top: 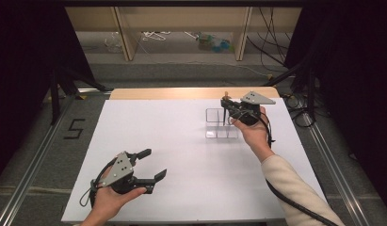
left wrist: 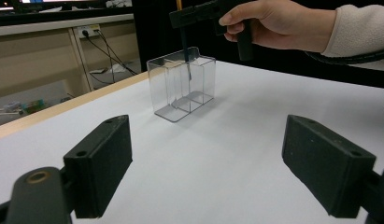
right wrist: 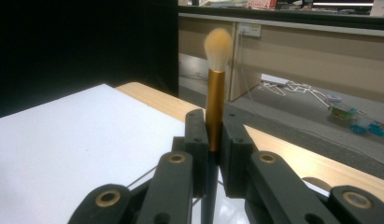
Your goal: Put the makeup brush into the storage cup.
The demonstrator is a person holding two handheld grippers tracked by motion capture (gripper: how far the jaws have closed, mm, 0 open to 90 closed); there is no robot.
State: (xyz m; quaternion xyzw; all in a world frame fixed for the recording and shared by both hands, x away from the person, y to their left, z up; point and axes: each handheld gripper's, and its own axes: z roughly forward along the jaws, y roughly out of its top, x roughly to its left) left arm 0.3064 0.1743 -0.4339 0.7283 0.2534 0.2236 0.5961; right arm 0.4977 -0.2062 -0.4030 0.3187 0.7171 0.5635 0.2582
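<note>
1. White surface carries everything; near me, my left gripper hovers with jaws spread wide, holding nothing.
2. Farther off, my right gripper pinches a makeup brush upright, bristles up.
3. Directly beneath sits a clear divided organizer; the brush's dark handle tip dips into it.

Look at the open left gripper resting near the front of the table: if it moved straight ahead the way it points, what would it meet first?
Probably the clear box with its dividers, across bare white table. The left gripper aims slightly to its right, so it might pass alongside; depth is unclear.
</note>
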